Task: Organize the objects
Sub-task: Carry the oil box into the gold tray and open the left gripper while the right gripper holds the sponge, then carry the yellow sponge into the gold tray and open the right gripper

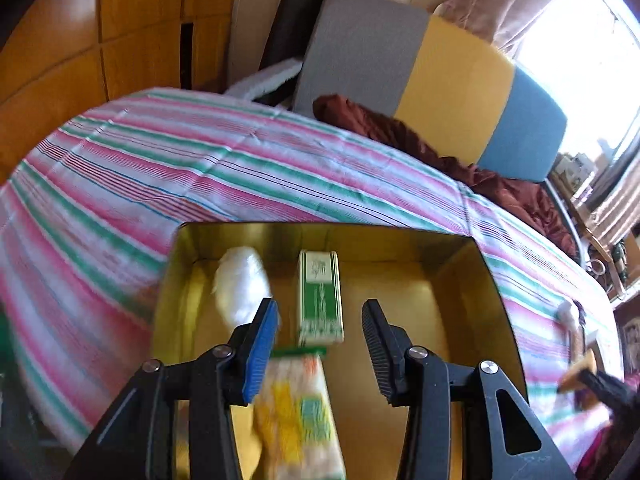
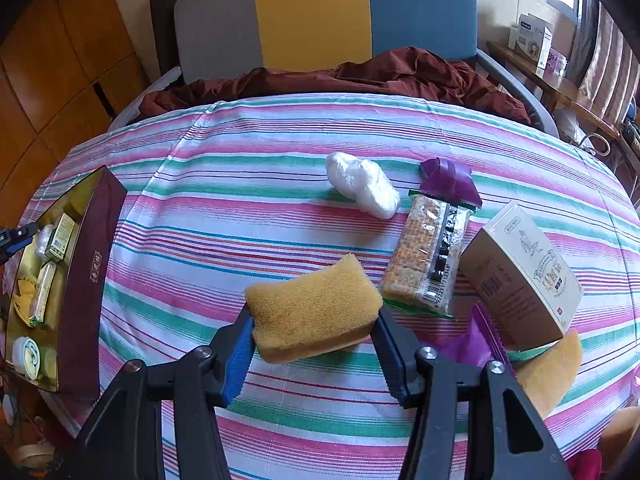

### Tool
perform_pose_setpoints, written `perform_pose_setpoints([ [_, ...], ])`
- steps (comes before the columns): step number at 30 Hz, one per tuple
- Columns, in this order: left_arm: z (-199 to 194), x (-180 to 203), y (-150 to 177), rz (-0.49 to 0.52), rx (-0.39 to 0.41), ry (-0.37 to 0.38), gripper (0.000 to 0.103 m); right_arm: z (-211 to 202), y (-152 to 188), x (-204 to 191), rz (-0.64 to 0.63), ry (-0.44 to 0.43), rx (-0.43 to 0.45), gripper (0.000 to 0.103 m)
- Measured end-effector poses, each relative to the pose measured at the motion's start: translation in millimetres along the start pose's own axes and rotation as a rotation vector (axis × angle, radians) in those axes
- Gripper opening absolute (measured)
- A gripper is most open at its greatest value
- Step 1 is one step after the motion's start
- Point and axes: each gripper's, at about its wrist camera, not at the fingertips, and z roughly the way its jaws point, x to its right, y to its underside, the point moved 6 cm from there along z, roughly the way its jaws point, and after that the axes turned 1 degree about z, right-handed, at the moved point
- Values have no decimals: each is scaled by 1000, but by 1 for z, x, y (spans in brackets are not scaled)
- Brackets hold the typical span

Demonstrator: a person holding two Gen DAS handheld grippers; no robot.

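My left gripper hangs open over a gold-lined tin on the striped bedspread. Nothing sits between its pads. Inside the tin lie a white plastic wad, a green-and-white box and a yellow-patterned packet just under the left finger. My right gripper is shut on a yellow sponge, held above the bedspread. In the right wrist view the tin stands at the far left, its outer wall maroon.
On the bedspread lie a white plastic wad, a cracker pack, a beige carton, a purple wrapper and a second sponge. A brown blanket and a colour-blocked headboard stand behind.
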Motion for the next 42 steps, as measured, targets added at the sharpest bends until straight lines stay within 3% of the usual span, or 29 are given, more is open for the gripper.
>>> perform_pose_setpoints([
  [6, -57, -11, 35, 25, 73, 21, 50, -6, -2, -8, 1, 37, 8, 55],
  [8, -70, -17, 44, 28, 89, 16, 50, -16, -6, -22, 22, -12, 35, 55],
  [11, -82, -30, 57, 19, 98, 8, 50, -39, -14, -72, -53, -113, 84, 55],
  [16, -96, -46, 72, -4, 105, 7, 50, -70, -14, -190, -311, -299, 109, 56],
  [19, -101, -54, 79, -26, 112, 17, 51, -69, -3, -254, -455, -364, 65, 56],
  [25, -102, -64, 82, -56, 116, 33, 52, -21, 29, -330, -640, -359, -104, 57],
  [29, -99, -68, 84, -71, 106, 32, 54, 7, 45, -353, -672, -342, -185, 60],
  [32, -98, -67, 86, -68, 97, 33, 54, 9, 48, -363, -635, -406, -201, 72],
  [34, -99, -65, 86, -58, 103, 31, 54, 4, 47, -362, -602, -460, -203, 85],
  [42, -108, -55, 83, -28, 130, 14, 56, -18, 34, -339, -496, -495, -130, 86],
])
